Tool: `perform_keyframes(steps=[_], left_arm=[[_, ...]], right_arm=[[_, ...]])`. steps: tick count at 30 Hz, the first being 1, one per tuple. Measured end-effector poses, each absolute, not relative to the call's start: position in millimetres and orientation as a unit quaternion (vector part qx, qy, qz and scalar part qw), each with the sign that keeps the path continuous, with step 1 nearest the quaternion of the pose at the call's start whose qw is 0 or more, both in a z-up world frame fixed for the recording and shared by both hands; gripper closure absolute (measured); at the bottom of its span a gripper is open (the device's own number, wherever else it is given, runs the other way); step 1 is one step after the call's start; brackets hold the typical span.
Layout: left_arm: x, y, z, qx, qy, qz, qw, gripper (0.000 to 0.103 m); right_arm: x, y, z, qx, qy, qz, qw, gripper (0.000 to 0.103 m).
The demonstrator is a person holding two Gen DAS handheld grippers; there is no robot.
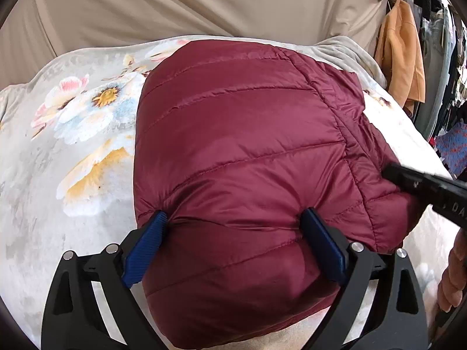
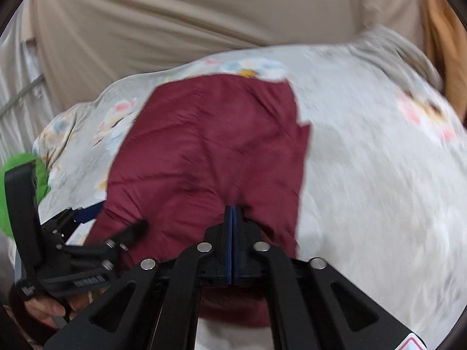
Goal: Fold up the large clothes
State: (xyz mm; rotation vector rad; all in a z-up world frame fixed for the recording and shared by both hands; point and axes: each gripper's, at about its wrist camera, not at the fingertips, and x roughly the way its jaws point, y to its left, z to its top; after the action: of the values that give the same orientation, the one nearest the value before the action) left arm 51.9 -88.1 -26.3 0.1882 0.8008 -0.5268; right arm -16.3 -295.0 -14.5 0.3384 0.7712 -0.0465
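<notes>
Left wrist view: left gripper standing wide open, pads pressing into maroon puffer jacket lying on floral blanket.

Right wrist view, blurred: right gripper fully closed, probably pinching jacket fabric at near edge. Pull fold slowly, keeping left side pinned.

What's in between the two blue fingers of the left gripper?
The puffy red jacket bulges between the left gripper's wide-apart fingers, seen in the left wrist view.

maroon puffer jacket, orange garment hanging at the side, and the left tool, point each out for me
maroon puffer jacket (image 1: pixel 239 134): left wrist view, on its quilted top panel
orange garment (image 1: pixel 400 49): left wrist view, on its hanging front
left tool (image 1: pixel 233 221): left wrist view, midway between its blue fingertips
</notes>
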Motion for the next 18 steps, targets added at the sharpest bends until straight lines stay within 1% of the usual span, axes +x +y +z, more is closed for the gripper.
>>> perform_keyframes(steps=[5,8,10,12,14,15,18], left_arm=[[47,-93,-32,0.108,0.374,-0.256,0.885,0.009],[46,-90,-30,0.105,0.371,-0.259,0.885,0.01],[46,-83,-20,0.089,0.376,-0.266,0.883,0.015],[48,-76,-5,0.071,0.371,-0.278,0.883,0.015],[53,-72,15,0.064,0.352,-0.278,0.891,0.015],[57,-73,25,0.061,0.343,-0.282,0.894,0.015],[72,-84,50,0.053,0.319,-0.294,0.899,0.014]], right_arm=[[-11,-306,-55,0.202,0.386,-0.02,0.9,0.103],[-9,-306,-57,0.207,0.389,-0.018,0.897,0.103],[-11,-309,-52,0.214,0.396,-0.02,0.893,0.103],[-13,-312,-36,0.218,0.395,-0.027,0.892,0.103],[-15,-314,-3,0.21,0.36,-0.027,0.909,0.099],[-13,-314,14,0.203,0.344,-0.023,0.916,0.095],[15,-315,60,0.195,0.304,-0.009,0.933,0.094]])
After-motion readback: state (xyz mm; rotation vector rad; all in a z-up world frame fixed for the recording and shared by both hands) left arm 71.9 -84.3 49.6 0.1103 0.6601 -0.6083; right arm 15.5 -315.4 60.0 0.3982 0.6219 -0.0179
